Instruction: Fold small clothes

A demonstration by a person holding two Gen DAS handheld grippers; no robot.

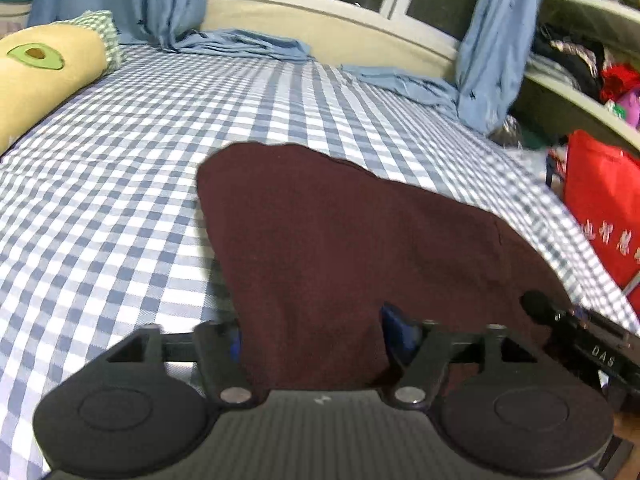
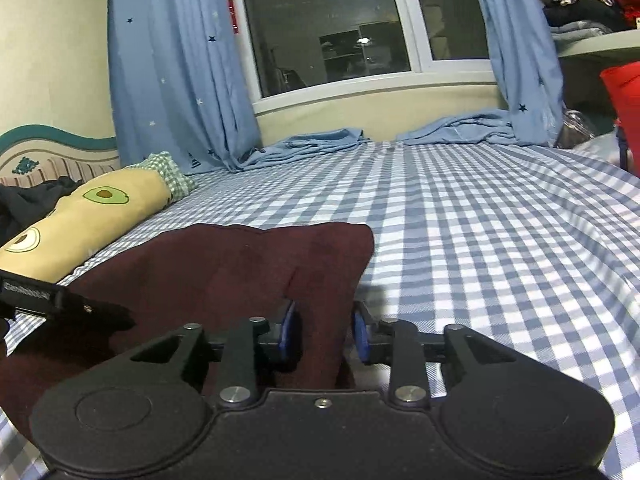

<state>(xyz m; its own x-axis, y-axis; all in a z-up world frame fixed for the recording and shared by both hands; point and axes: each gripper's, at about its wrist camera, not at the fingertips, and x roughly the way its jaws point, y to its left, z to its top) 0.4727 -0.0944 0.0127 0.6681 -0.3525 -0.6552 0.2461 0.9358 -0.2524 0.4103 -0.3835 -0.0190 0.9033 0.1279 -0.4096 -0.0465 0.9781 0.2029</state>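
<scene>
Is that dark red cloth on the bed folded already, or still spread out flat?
Cannot tell for sure. The maroon cloth lies on the checked sheet with smooth edges and one rounded corner, but its near end is hidden behind both grippers.

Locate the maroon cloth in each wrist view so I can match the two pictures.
Left wrist: the maroon cloth fills the centre and lower right, running down between the tool's fingers.
Right wrist: the cloth lies centre-left, reaching down between the fingers.
Shared landmark: the avocado pillow, at the left in both views.
</scene>
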